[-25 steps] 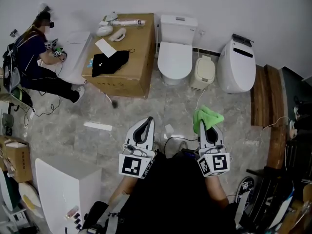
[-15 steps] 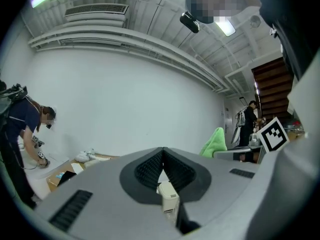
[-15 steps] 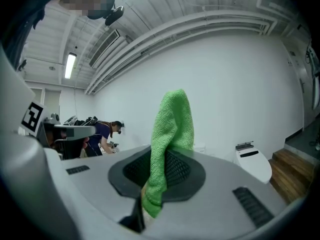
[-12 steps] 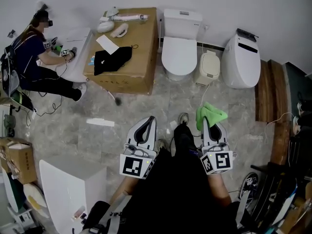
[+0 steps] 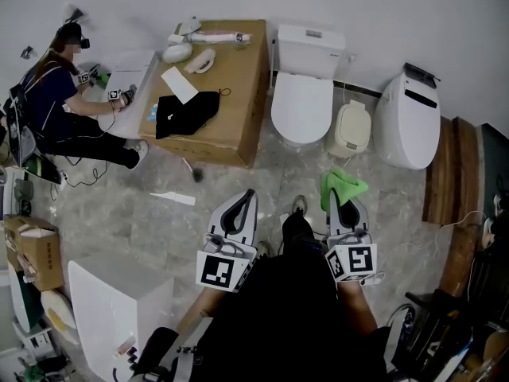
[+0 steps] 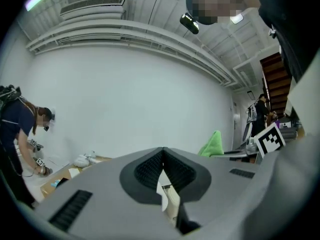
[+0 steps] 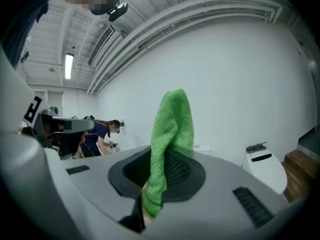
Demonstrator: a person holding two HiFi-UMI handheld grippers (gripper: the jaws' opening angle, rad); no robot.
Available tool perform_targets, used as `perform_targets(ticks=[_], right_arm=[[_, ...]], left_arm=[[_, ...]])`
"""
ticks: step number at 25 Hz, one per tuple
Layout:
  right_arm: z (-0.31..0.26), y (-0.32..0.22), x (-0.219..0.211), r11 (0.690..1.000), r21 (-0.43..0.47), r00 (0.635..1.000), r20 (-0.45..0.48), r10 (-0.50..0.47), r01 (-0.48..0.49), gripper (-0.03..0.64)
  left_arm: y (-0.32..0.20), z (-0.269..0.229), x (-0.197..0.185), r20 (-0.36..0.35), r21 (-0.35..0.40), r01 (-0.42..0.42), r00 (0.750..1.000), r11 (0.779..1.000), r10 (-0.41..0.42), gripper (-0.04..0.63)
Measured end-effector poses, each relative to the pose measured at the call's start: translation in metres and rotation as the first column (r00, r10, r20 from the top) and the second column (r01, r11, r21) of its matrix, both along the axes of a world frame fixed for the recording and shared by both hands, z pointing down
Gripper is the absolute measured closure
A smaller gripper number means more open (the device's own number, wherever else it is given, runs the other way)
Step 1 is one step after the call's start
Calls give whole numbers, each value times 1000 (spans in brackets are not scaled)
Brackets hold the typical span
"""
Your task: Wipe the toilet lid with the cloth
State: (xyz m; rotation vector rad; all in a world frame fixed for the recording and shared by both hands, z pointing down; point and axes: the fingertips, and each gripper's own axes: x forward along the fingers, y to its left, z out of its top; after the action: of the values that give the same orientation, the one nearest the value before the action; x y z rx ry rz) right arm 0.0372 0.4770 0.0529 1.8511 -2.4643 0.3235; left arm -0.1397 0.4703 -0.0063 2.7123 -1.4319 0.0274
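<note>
A white toilet (image 5: 303, 94) with its lid (image 5: 301, 107) down stands against the back wall in the head view. My right gripper (image 5: 344, 204) is shut on a green cloth (image 5: 339, 186), well short of the toilet; the cloth (image 7: 170, 139) sticks up between the jaws in the right gripper view. My left gripper (image 5: 240, 208) is held beside it at the same height, its jaws shut with nothing between them. In the left gripper view the jaws (image 6: 162, 169) meet, and the green cloth (image 6: 213, 145) shows off to the right.
A large cardboard box (image 5: 211, 94) with a black cloth and white items sits left of the toilet. A small bin (image 5: 351, 128) and a second white toilet (image 5: 410, 119) stand to the right. A person (image 5: 67, 106) crouches at far left. A white cabinet (image 5: 119, 313) is at lower left.
The view has moved forward towards the toilet; a foot now shows between the grippers. Both grippers keep their pose, the right still shut on the cloth.
</note>
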Motion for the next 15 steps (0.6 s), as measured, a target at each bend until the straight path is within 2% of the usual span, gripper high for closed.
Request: perform_targets(ticks=[6,15], right_arm=[[5,-85,43,998,-14,998,-15,-57,57,568],[27,-182,98,995,-26,995,-11,-95,94,568]], left_arm=[[-74,-10,46,12,-23,50,999,998,-50,597],[-143,-1,100,37,-49,79,996,996,-77,597]])
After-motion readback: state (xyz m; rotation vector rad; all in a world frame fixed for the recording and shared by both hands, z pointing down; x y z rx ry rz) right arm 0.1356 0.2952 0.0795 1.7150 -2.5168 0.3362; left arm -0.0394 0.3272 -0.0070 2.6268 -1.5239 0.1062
